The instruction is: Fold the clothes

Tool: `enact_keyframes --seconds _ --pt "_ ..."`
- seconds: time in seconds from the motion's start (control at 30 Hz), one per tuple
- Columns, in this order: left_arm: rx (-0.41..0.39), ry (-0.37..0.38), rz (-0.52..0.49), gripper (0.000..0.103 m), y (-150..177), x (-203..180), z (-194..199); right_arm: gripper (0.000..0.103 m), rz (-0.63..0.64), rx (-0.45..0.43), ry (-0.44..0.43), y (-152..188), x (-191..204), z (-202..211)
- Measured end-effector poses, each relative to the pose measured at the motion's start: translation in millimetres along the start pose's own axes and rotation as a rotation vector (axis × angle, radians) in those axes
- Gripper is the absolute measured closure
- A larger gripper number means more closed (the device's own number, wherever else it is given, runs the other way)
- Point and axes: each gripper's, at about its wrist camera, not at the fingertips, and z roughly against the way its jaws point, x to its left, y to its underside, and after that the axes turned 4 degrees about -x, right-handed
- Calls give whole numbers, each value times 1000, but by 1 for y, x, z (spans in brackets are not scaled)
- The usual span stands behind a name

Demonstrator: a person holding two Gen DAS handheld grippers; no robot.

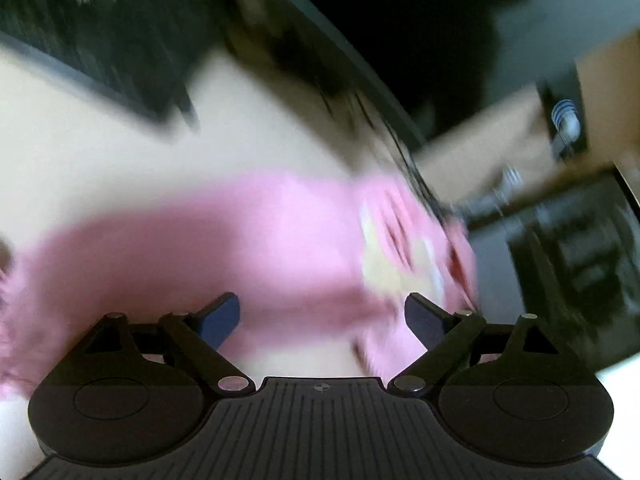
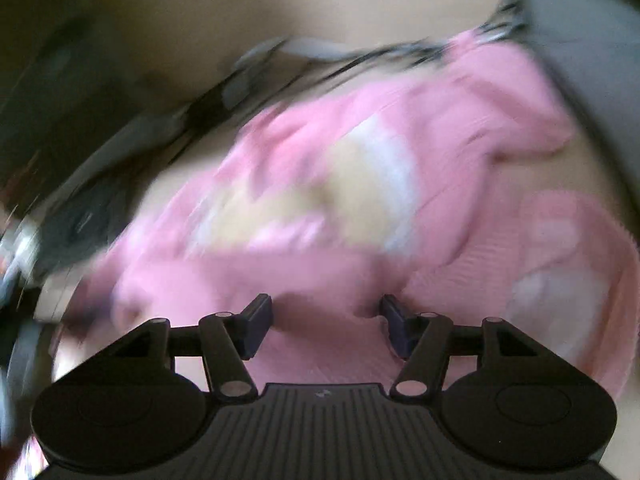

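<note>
A pink garment with a cream and white print lies spread on a pale tabletop; both views are smeared by motion. My left gripper hovers just above the cloth, open, with nothing between its blue pads. In the right wrist view the same pink garment fills the middle, rumpled, its print facing up. My right gripper is open too, its fingers straddling a fold of pink cloth without closing on it.
A dark monitor or keyboard-like slab sits at the table's far left. Beyond the table edge are a cardboard box and dark furniture. Dark cables and grey objects lie past the garment in the right wrist view.
</note>
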Motion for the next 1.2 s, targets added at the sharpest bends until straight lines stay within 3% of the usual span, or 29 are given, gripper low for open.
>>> enact_keyframes --seconds 0.1,0.23,0.37,0.53,0.67,0.77,0.83,1.0,1.2 --pt "-123 -74 -32 9 -34 4 23 42 146 66 -162 35 51 12" --pt "-226 -144 -101 8 -60 0 51 42 338 53 -225 58 90 44" --pt "-196 -146 -126 8 -51 -3 61 42 316 -43 -98 57 68 69" --pt "-14 25 -41 8 -2 -3 44 42 185 -170 117 50 23 86" --pt "69 94 13 9 31 -6 15 42 199 -214 222 45 7 78" --pt "74 46 24 20 30 -6 -5 42 162 -183 259 44 -9 52" --pt "35 -1 26 41 25 -4 -11 42 151 -150 268 48 -15 32" --pt "-37 -128 -19 67 0 1 -13 39 107 -68 167 68 -2 6" --pt "-135 -189 -66 65 -40 6 14 39 109 24 -67 85 45 -8"
